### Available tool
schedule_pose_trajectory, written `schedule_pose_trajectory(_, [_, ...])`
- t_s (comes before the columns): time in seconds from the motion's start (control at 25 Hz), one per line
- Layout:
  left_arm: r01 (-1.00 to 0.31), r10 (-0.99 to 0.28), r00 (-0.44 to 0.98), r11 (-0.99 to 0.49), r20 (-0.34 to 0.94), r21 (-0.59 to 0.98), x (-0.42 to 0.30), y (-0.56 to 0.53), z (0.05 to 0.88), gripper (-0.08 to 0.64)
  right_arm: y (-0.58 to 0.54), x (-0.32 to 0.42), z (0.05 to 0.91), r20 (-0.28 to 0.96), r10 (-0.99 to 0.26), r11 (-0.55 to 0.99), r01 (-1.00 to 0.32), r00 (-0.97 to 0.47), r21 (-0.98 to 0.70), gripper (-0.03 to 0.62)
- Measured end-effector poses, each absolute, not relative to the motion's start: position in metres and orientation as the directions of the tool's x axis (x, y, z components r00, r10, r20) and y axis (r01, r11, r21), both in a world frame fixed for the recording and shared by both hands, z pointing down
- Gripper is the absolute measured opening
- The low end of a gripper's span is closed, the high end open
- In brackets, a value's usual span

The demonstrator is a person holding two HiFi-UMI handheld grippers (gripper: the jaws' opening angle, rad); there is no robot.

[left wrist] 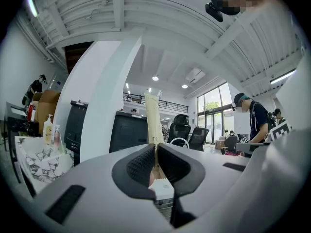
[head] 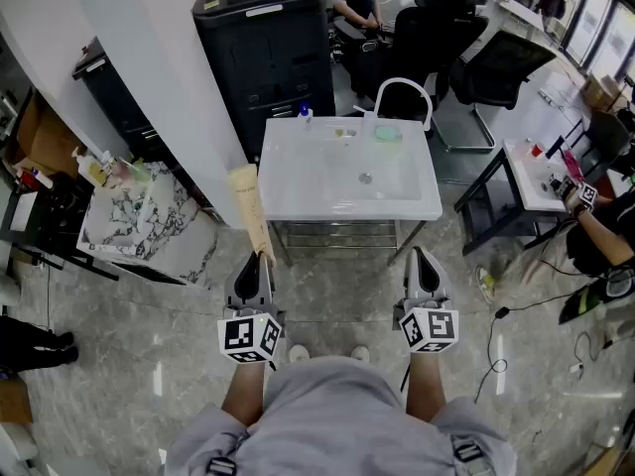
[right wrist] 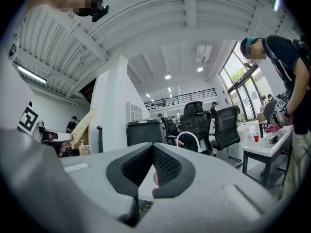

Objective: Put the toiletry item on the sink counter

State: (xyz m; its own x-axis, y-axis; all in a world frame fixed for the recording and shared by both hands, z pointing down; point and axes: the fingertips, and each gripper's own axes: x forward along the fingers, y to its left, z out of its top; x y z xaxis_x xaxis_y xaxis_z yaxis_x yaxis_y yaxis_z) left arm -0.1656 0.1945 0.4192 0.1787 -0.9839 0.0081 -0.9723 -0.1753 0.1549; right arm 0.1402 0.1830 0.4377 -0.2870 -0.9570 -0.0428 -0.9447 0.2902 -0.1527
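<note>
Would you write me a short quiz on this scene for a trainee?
1. Which tongs grip the cream tube: A left tongs, B right tongs, C neither?
2. True or false: the tube lies on the white sink counter.
3. Fill in: the right tongs' jaws stand ____, with nothing between them.
Key: 1 A; 2 false; 3 together.

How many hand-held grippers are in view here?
2. The left hand-held gripper, lower left, is shut on a beige tube; the right hand-held gripper, lower right, is shut and empty.
</note>
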Motion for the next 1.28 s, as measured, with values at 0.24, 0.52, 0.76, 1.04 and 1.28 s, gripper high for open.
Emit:
schedule_pose_trajectory(0.24, [-0.973,-0.984,0.177,-0.173,0.008,0.153,-0.165,0.193,0.419,0.028,0.181,0.139,0.437,-0.044,-0.956,0.293,-0.943,-0.29,-0.156,-0.002])
schedule_pose_trajectory(0.52, [-0.974,-0.985,0.172,-0.169,0.006,0.151,-0.161,0.196,0.419,0.028,0.182,0.143,0.436,-0.051,-0.955,0.298,-0.943,-0.293,-0.151,-0.002])
schedule_pose_trajectory(0.76, [-0.976,-0.986,0.168,-0.165,0.01,0.144,-0.154,0.198,0.417,0.028,0.184,0.151,0.433,-0.069,-0.953,0.304,-0.934,-0.296,-0.188,-0.002])
schedule_pose_trajectory(1.04, [-0.977,-0.986,0.166,-0.162,0.014,0.139,-0.14,0.206,0.418,0.026,0.196,0.161,0.434,-0.072,-0.948,0.317,-0.929,-0.309,-0.193,0.0])
schedule_pose_trajectory(1.28, [-0.979,-0.988,0.152,-0.147,0.021,0.138,-0.117,0.215,0.421,0.026,0.205,0.189,0.439,-0.06,-0.95,0.313,-0.93,-0.307,-0.195,0.0])
